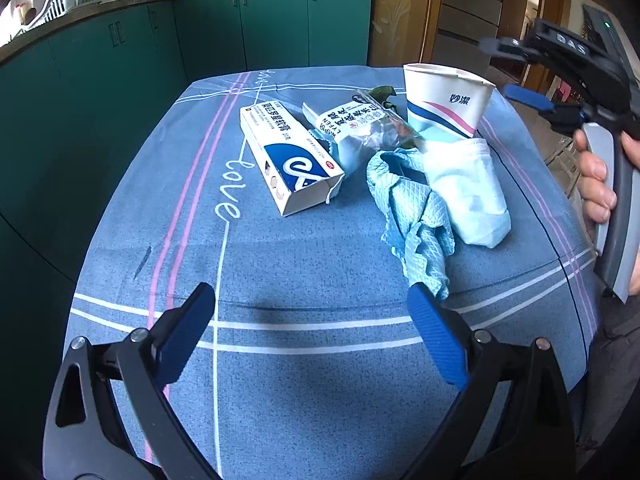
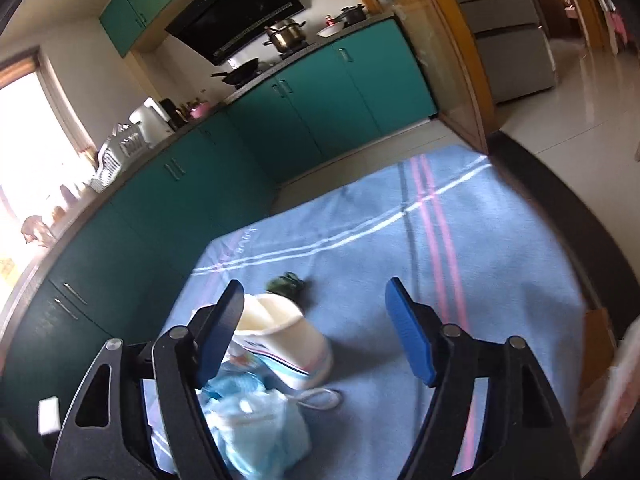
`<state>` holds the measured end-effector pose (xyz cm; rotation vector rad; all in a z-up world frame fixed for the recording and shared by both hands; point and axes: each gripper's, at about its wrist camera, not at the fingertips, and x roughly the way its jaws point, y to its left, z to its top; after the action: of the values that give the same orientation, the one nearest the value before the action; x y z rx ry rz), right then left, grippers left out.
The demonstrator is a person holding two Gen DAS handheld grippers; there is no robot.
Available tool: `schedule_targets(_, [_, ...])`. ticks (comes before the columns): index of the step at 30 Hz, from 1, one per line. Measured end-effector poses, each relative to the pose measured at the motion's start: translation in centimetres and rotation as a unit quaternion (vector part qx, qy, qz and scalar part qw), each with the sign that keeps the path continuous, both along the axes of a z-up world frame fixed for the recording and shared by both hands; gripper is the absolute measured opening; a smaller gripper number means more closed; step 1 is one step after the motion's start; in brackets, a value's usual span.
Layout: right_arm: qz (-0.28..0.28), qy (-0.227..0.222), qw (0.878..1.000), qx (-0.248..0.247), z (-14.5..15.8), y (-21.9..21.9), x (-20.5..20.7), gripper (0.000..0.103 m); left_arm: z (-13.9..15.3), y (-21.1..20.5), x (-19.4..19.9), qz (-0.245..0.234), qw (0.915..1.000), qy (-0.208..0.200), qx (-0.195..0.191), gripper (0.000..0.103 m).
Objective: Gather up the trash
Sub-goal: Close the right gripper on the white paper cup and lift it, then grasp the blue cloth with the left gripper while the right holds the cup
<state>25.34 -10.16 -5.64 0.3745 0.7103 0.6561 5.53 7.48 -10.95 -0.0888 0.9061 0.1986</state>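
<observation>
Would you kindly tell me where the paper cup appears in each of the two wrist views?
Left wrist view: the paper cup stands upper right of centre, rim up, behind the face mask.
Right wrist view: the paper cup sits lower left of centre, partly behind the left finger.
Shared landmark: the dark green scrap beside the cup.

right tool (image 2: 314, 328) open above paper cup (image 2: 280, 340) on blue cloth (image 2: 500, 260).

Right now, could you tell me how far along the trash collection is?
Nothing looks collected yet. The box, wrapper, paper cup, blue cloth and face mask all lie on the table. The left gripper and right gripper are open and empty.
</observation>
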Motion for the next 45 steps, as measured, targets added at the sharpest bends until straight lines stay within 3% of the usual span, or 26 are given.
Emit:
schedule_targets(4, [0.025,0.016,0.999,-0.036,-0.8,2.1,0.9,0.072,0.1,0.3,-0.1,0.007,1.0,0.001,0.003,0.096])
schedule_targets(9, [0.07,0.055,0.996,-0.019,-2.0,2.1,0.5,0.058,0.3,0.8,-0.2,0.013,0.9999,-0.003,-0.001,0.096])
schedule_targets(12, [0.085,0.041,0.994,-0.054,-2.1,2.3,-1.0,0.041,0.4,0.8,-0.3,0.011,0.9999,-0.002,-0.003,0.096])
schedule_targets(14, [0.092,0.037,0.992,-0.073,-2.4,2.6,-1.8,0.023,0.4,0.6,-0.3,0.009,1.0,-0.003,-0.003,0.096])
schedule_targets(16, [0.09,0.027,0.991,-0.1,-2.7,2.9,-2.3,0.016,0.5,0.6,-0.5,0.007,1.0,-0.004,-0.003,0.096])
schedule_targets(20, [0.083,0.014,0.99,-0.114,-2.6,2.4,-3.0,0.014,0.7,0.6,-0.8,0.007,0.9999,-0.008,-0.005,0.097])
schedule_targets(29, [0.047,-0.024,0.994,-0.097,-1.4,-0.4,-4.3,0.014,1.5,1.1,-1.0,0.01,0.9993,-0.025,-0.027,0.097])
schedule_targets(31, [0.043,-0.02,0.994,-0.102,-1.7,-0.7,-4.3,0.014,1.5,0.5,-0.5,-0.003,0.9989,-0.027,-0.037,0.097])
schedule_targets(35, [0.039,-0.013,0.993,-0.108,-2.1,-1.0,-4.2,0.014,1.4,-1.2,0.7,-0.025,0.999,-0.031,-0.021,0.096])
schedule_targets(39, [0.035,-0.014,0.994,-0.101,-1.8,-1.3,-4.2,0.014,1.4,-2.4,2.5,-0.055,0.9968,-0.035,-0.047,0.095])
schedule_targets(41, [0.034,-0.015,0.995,-0.096,-1.8,-1.4,-4.2,0.014,1.0,-2.7,3.5,-0.062,0.9966,-0.034,-0.042,0.072])
schedule_targets(43, [0.034,-0.014,0.995,-0.093,-1.8,-1.6,-4.2,0.014,-0.1,-2.5,5.1,-0.051,0.9979,-0.001,-0.041,0.06])
schedule_targets(45, [0.033,-0.014,0.995,-0.093,-1.9,-1.7,-4.2,0.014,-0.5,-2.2,5.8,-0.043,0.9971,0.001,-0.062,0.059])
